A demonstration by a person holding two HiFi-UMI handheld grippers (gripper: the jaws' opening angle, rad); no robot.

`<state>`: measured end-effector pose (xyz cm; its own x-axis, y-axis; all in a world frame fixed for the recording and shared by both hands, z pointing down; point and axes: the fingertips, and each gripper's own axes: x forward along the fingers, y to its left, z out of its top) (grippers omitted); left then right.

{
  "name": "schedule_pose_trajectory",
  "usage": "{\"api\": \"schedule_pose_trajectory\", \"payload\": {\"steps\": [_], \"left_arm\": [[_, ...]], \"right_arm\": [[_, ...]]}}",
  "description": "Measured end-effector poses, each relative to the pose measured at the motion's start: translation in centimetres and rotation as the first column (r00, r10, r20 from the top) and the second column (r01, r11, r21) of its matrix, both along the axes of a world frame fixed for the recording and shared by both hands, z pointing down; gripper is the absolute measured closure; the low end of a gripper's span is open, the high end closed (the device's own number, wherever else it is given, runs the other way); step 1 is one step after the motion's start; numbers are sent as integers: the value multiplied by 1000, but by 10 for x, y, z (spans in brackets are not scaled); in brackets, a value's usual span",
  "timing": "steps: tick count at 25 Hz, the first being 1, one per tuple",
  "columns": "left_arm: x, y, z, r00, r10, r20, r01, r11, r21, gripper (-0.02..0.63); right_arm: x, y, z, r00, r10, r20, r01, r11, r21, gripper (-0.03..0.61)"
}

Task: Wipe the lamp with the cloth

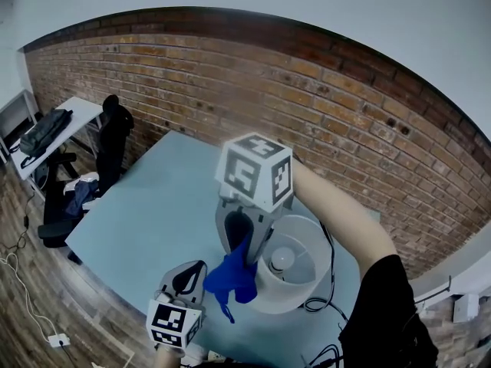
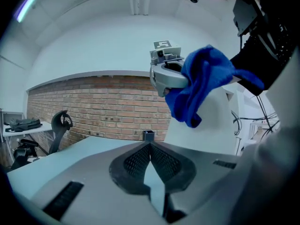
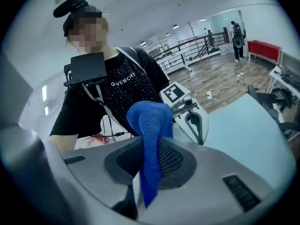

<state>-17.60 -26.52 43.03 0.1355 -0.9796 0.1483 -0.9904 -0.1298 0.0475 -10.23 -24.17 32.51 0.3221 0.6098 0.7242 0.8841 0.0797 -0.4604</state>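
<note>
A white lamp (image 1: 299, 282) with an open-topped shade and a bare bulb (image 1: 282, 261) stands on the pale blue table (image 1: 161, 213). My right gripper (image 1: 239, 251) points down at the shade's left rim, shut on a blue cloth (image 1: 230, 278) that hangs against the shade's outer side. In the left gripper view the cloth (image 2: 201, 86) drapes from the right gripper (image 2: 178, 81) onto the white shade (image 2: 215, 123). In the right gripper view the cloth (image 3: 152, 139) is pinched between the jaws of the right gripper (image 3: 151, 146). My left gripper (image 1: 192, 273) sits low beside the cloth, shut and empty (image 2: 150, 146).
A black cable (image 1: 316, 303) coils on the table beside the lamp's base. Behind the table runs a brick wall (image 1: 322, 106). At the far left stand a black office chair (image 1: 113, 140) and a white desk (image 1: 57, 133) carrying a dark bag.
</note>
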Motion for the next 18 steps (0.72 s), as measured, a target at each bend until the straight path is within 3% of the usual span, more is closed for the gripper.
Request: {"api": "schedule_pose_trajectory", "payload": {"steps": [8,14,18], "left_arm": [[-11,13,7,999,-42,-19,42,999,-12,605],[-23,20,16,996,-79,-33,78,997,-25,604],[-24,24,25,995,-93,-46,91,995,-43,605]], "right_arm": [[6,20,49,974,-110,-198,139,981,139,512],[14,36,89,933,-194,-304,285,914,290,512],[23,46,118,915,-261,-308,363,865,346,512]]}}
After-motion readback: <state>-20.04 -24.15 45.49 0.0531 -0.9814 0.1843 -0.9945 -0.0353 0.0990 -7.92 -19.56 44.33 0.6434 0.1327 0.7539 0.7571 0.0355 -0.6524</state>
